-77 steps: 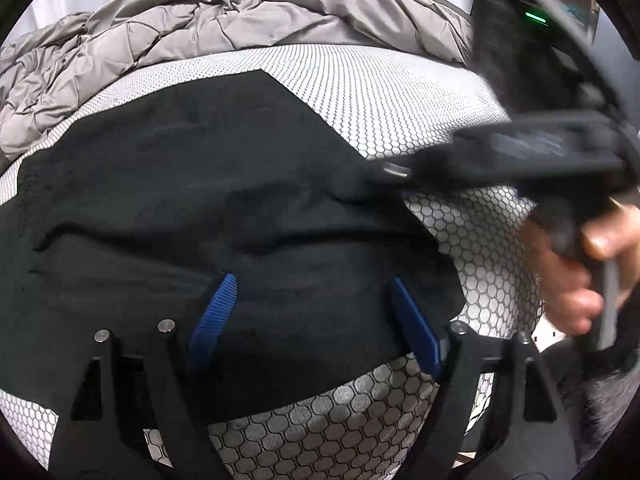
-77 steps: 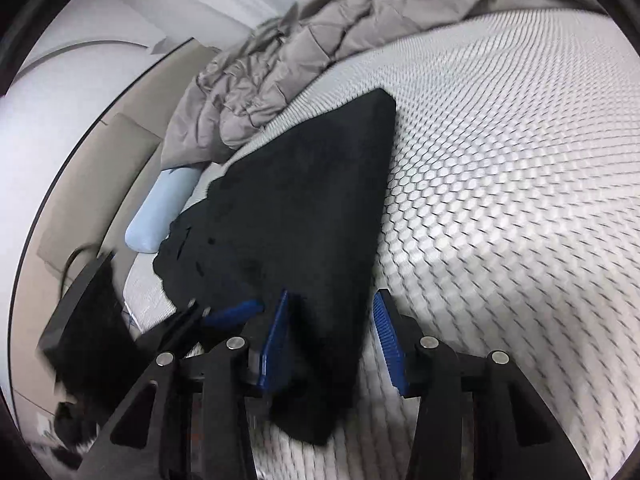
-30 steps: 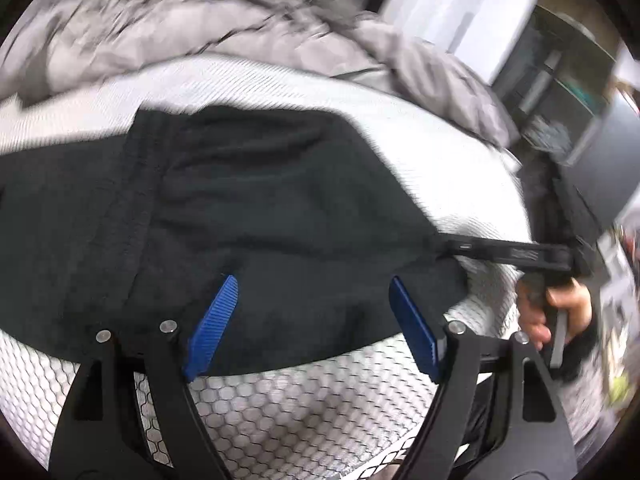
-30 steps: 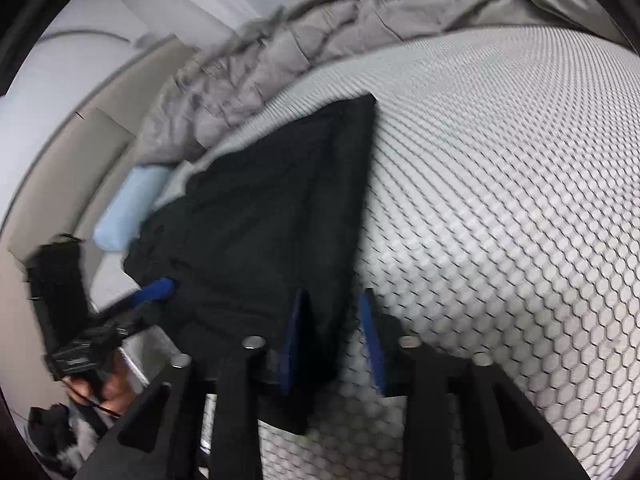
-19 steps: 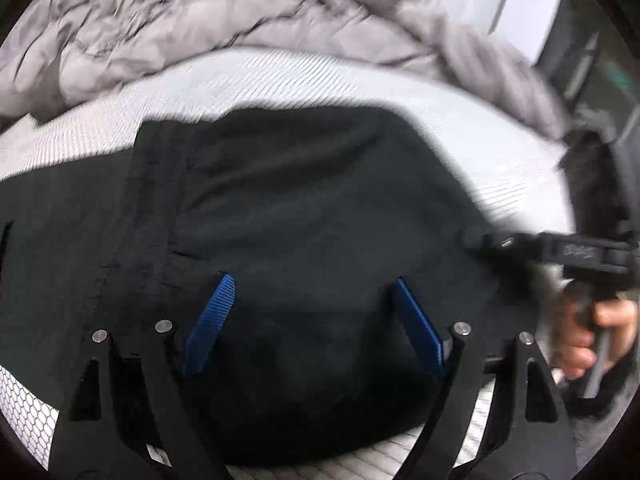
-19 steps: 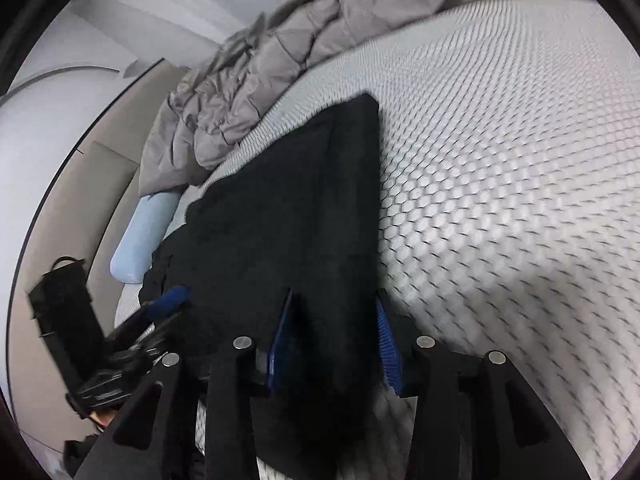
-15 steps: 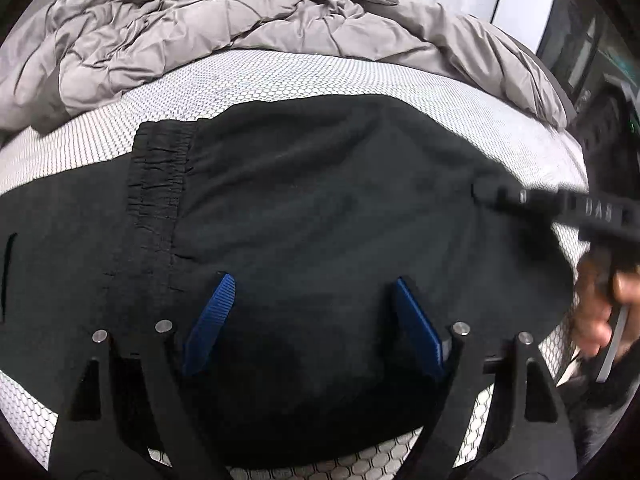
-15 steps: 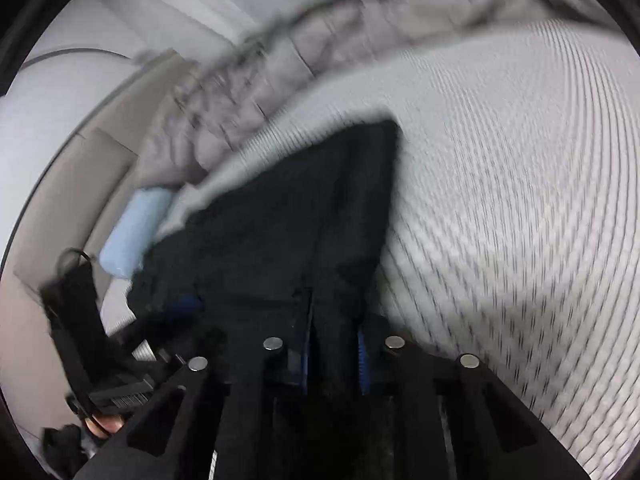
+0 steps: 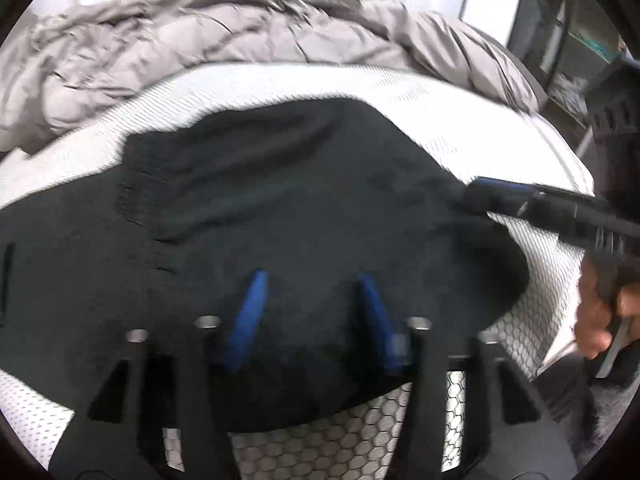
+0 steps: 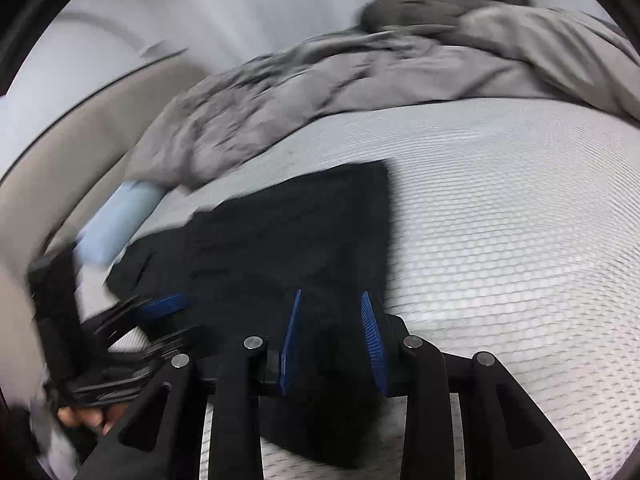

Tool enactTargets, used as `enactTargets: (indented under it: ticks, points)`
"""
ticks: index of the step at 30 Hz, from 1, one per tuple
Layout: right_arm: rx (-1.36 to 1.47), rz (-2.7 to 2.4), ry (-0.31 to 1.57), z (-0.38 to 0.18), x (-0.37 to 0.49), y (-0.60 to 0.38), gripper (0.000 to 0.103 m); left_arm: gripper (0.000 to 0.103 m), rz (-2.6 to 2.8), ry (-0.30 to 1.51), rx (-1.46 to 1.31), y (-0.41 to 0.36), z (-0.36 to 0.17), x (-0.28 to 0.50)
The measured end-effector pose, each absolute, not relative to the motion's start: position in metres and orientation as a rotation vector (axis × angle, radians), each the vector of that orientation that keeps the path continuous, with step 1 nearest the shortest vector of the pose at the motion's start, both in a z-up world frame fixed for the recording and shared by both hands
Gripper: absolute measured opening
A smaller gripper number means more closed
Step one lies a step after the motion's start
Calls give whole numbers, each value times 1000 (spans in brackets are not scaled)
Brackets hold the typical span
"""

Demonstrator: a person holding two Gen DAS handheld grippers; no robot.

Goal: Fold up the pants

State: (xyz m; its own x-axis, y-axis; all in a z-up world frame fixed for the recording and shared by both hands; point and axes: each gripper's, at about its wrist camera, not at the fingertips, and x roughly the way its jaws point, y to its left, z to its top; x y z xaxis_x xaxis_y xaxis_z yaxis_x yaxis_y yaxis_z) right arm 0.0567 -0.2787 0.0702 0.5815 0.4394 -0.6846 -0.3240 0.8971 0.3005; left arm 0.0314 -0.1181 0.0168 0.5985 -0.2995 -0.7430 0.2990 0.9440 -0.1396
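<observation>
Blurring black pants [image 10: 304, 240], right claw [image 10: 332, 340] grip perhaps loose

Black pants [image 9: 300, 216] flat on honeycomb-patterned bed [image 9: 400, 452], left hand-held gripper [image 9: 310, 280] jaws closing over fabric, right hand-held gripper [image 9: 476, 196] at pants' edge, grey duvet [image 9: 200, 44] behind.

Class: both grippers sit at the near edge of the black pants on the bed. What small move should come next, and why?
Probably close the left gripper, whose jaws have just been closing, onto the black fabric pants. Cloth lies between both grippers' pads, the right gripper included, ready for lifting and folding.
</observation>
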Motion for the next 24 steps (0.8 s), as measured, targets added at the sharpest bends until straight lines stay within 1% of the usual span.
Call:
enactTargets:
  ticks: [4,6,9,13,16,18,21,24]
  points:
    - [8,513,972,37,62,-232,31,28,-356,880,32,-116,8,29]
    - [-98,520,963,35,60,-226,31,20,-367,889,12,-104,6,28]
    - [-277,390,905,39,46,-239,31,17,-362,877,-4,-87,6,23]
    - [-153,363,924,47,46,-272,31,17,-363,868,29,-84,10,12]
    - [-49,417,868,63,47,-277,33,18,-346,797,28,-80,33,3]
    - [-3,445,858,68,57,-266,34,18,-331,751,14,-75,48,13]
    - [-16,484,891,63,89,-213,35,19,-349,819,20,-81,42,48]
    - [-125,464,962,40,113,-180,34,18,-316,917,35,-78,12,77]
